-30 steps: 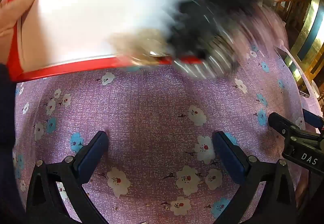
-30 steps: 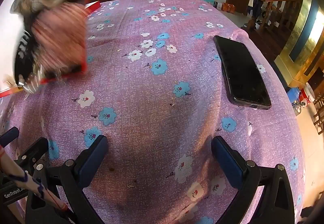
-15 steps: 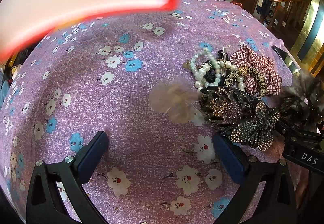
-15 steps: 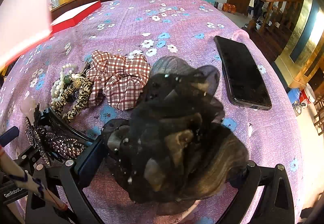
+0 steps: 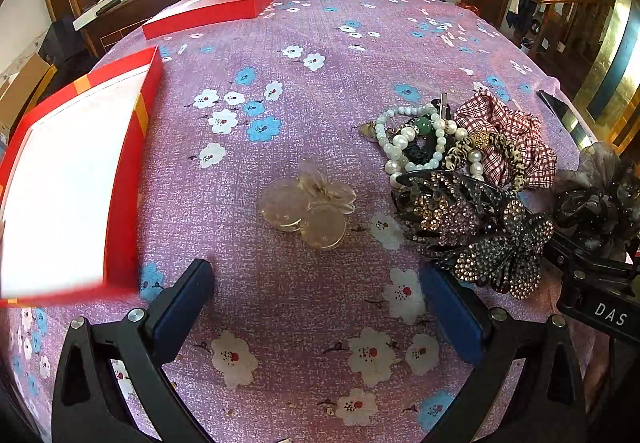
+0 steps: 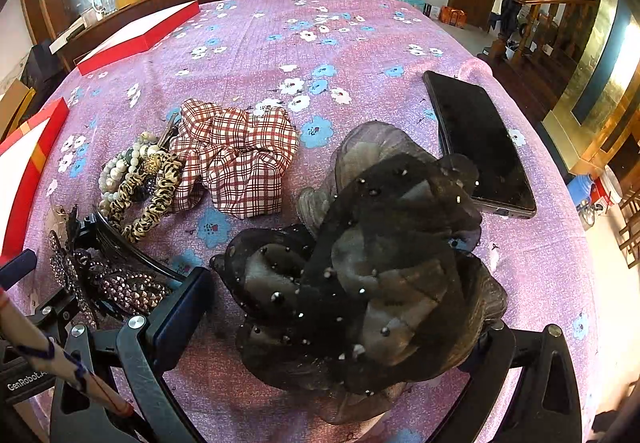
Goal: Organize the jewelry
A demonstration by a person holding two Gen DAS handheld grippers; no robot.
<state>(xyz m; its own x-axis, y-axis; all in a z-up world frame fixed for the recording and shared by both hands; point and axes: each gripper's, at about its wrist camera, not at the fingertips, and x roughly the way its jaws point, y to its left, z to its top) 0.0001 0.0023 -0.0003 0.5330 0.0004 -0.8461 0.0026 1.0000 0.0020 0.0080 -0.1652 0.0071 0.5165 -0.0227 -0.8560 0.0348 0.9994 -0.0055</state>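
Note:
A pile of jewelry lies on the purple flowered cloth: a clear flower hair clip (image 5: pixel 310 203), a pearl bracelet (image 5: pixel 412 143), a rhinestone butterfly claw clip (image 5: pixel 472 227) (image 6: pixel 100 279), a leopard scrunchie (image 6: pixel 152 195), a red plaid scrunchie (image 5: pixel 516 139) (image 6: pixel 236 159) and a black organza hair bow (image 6: pixel 360 275) (image 5: pixel 596 203). My left gripper (image 5: pixel 316 307) is open and empty, just short of the clear clip. My right gripper (image 6: pixel 340 315) is open; the black bow lies between its fingers and hides the right one.
An open red box with a white inside (image 5: pixel 60 183) sits at the left. Its red lid (image 5: pixel 216 7) (image 6: pixel 136 35) lies at the far left of the table. A black phone (image 6: pixel 476 139) lies to the right of the pile.
The red box was tipped over the table and the jewelry fell out onto the cloth. The box has since swung away and come down at the left. Both grippers stayed still.

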